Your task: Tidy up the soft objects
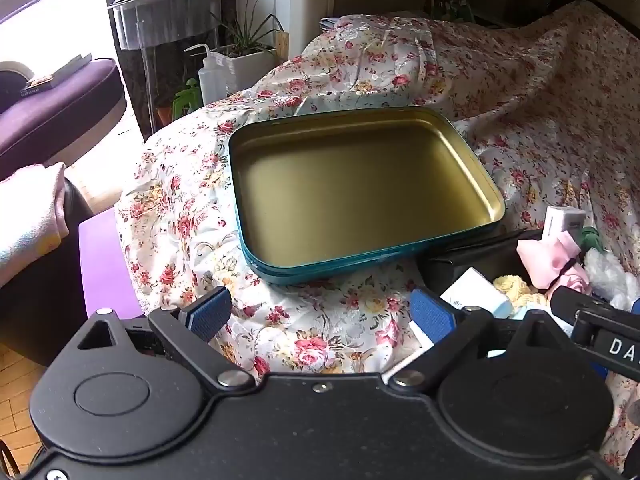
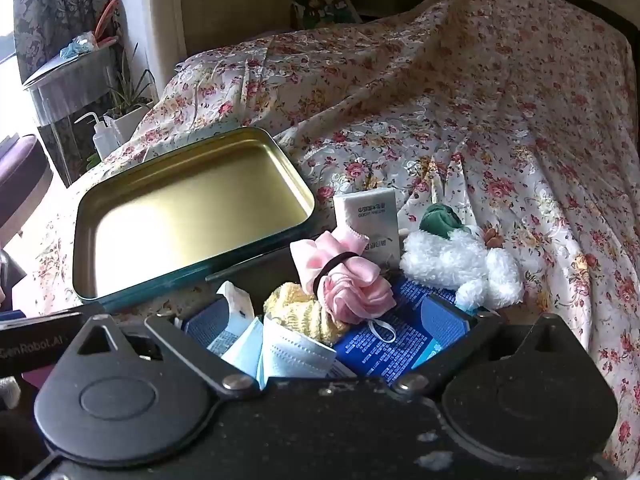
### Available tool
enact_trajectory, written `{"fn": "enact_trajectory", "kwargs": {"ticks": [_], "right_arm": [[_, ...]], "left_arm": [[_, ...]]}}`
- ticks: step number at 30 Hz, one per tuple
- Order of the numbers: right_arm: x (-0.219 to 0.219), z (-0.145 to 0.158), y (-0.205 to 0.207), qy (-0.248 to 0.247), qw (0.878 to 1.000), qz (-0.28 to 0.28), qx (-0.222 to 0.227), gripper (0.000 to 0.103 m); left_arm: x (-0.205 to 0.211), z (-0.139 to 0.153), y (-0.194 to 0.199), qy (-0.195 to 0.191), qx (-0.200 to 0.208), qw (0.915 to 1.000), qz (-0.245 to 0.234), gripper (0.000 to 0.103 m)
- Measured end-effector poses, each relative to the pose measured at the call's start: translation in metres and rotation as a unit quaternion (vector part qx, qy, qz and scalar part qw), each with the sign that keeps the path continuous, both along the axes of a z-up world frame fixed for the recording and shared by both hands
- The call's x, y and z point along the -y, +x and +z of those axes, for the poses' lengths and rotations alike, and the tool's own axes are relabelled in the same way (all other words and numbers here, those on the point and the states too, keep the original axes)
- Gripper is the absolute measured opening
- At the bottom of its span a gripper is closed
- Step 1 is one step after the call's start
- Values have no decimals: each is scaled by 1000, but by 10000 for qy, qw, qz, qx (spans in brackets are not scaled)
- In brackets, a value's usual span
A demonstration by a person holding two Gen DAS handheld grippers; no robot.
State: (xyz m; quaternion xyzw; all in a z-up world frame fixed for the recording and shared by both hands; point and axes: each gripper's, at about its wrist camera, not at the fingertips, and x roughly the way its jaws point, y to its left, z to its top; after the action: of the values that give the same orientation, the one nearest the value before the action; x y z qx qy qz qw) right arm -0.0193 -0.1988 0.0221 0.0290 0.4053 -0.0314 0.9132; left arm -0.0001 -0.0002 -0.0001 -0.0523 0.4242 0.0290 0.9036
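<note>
An empty teal tin with a gold inside [image 1: 360, 188] [image 2: 192, 212] lies on the floral cloth. To its right sits a pile of soft things: a pink satin scrunchie [image 2: 344, 276] [image 1: 556, 252], a yellow knitted piece [image 2: 304, 312], a white fluffy plush [image 2: 460, 264], a green cloth piece [image 2: 440, 216], a pale blue face mask [image 2: 288, 352] and white tissue packs [image 2: 372, 216]. My left gripper [image 1: 320, 316] hovers open over bare cloth just in front of the tin. My right gripper [image 2: 332, 320] stands open above the pile, holding nothing.
The floral cloth [image 1: 540, 100] covers a humped surface rising at the back. At the left are a purple seat [image 1: 60, 108], a potted plant [image 1: 248, 52], a squeeze bottle [image 1: 212, 76] and a clear side table [image 1: 164, 12]. A blue printed packet [image 2: 392, 344] lies under the pile.
</note>
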Motion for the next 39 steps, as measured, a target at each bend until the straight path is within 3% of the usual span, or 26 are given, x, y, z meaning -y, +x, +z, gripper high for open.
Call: {"fn": "enact_trajectory", "kwargs": {"ticks": [13, 39], "right_arm": [[1, -12, -2, 42, 10000, 12, -6, 103], [-2, -4, 0, 79, 9999, 40, -87, 103]], "left_arm": [[1, -3, -1, 46, -53, 10000, -24, 93], [4, -4, 0, 55, -62, 10000, -22, 93]]}}
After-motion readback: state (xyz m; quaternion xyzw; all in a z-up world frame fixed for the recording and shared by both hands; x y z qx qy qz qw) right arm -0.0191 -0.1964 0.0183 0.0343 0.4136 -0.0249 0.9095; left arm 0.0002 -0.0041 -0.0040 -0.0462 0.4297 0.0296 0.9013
